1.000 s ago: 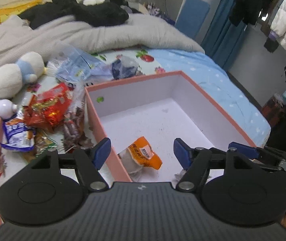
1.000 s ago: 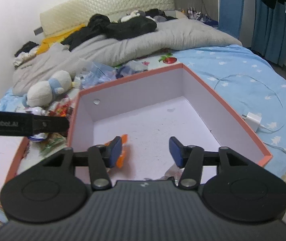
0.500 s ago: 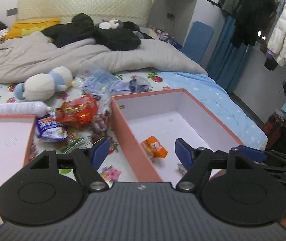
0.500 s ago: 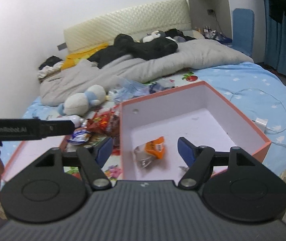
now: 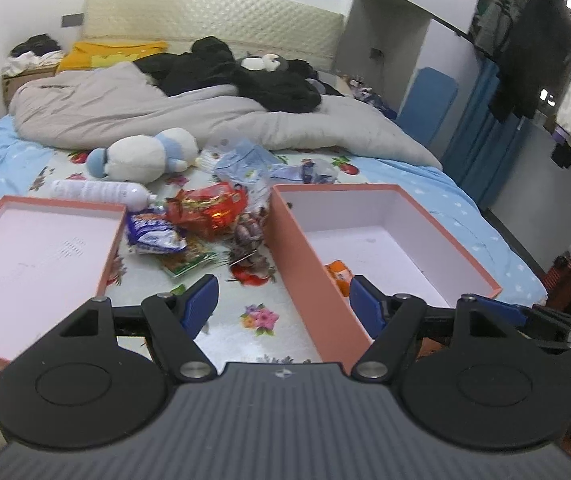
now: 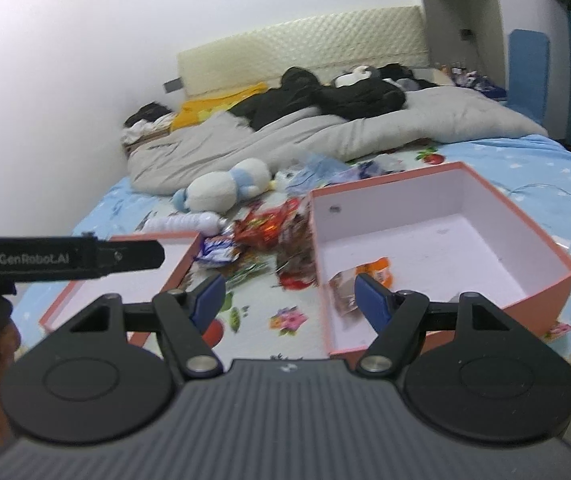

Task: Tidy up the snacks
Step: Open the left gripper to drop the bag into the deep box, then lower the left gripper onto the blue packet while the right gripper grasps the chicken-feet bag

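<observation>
Overhead, both grippers hang released above the bed.
Left gripper (image 5: pixel 283 300) and right gripper (image 6: pixel 289 298) are empty; an orange snack packet (image 6: pixel 377 270) lies ahead in the pink box (image 6: pixel 525 236).

White walls; cream padded headboard (image 5: pixel 213 12); blue-sheeted bed (image 5: pixel 445 184); clothes rack (image 5: pixel 545 60) at right.

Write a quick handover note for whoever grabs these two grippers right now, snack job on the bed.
Left gripper: open, empty, hanging above the bed between lid and box.
Right gripper: open, empty, over the box's near left corner.
Box: on the bed, right side; holds one orange packet and a clear wrapper near the front.
Lid: lying open side up on the left, nothing in it.
Snack pile: red, blue and green packets on the sheet between lid and box, beside a white bottle and a plush toy.
Done: one or two snacks boxed.
Left: move the pile into the box.
</observation>
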The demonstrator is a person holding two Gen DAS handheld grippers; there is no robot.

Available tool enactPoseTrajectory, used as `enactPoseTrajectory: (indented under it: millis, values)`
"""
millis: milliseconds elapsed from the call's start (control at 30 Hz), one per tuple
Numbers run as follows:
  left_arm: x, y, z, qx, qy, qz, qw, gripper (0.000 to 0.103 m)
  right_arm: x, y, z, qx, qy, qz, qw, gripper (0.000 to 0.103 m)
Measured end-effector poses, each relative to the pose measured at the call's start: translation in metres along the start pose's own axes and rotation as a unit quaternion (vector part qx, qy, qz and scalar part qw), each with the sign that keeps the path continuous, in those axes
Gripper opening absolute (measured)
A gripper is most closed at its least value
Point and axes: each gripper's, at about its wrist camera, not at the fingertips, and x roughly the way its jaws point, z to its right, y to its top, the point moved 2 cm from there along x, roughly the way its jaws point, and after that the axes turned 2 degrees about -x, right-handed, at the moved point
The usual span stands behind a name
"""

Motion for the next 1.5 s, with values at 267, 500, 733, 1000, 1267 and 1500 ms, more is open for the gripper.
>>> enactPoseTrajectory:
  millis: [267,500,733,1000,1267,1500]
  values:
    - [0.008,0.001,-0.016,-0.018,0.010,-0.002,0.9998,0.077,0.010,0.000,-0.004,0.002,0.001,-0.008,1.000,0.073]
    - [0.029,0.008,-0.030,-0.024,0.017,-0.014,0.9995,0.077,0.027,0.001,-0.008,0.000,0.002,-0.014,1.000,0.073]
    - [0.054,0.018,-0.052,-0.034,0.026,-0.024,0.9988,0.077,0.048,0.007,-0.014,0.000,0.012,-0.019,1.000,0.073]
    - [0.096,0.027,-0.082,-0.048,0.027,-0.042,0.9976,0.077,0.075,0.008,-0.027,-0.012,0.022,-0.019,1.000,0.073]
    - [0.132,0.033,-0.111,-0.074,0.030,-0.046,0.9957,0.077,0.103,0.012,-0.041,-0.031,0.012,-0.022,0.999,0.073]
    - [0.171,0.037,-0.137,-0.082,0.040,-0.053,0.9944,0.077,0.137,0.012,-0.055,-0.037,0.011,-0.016,0.999,0.070]
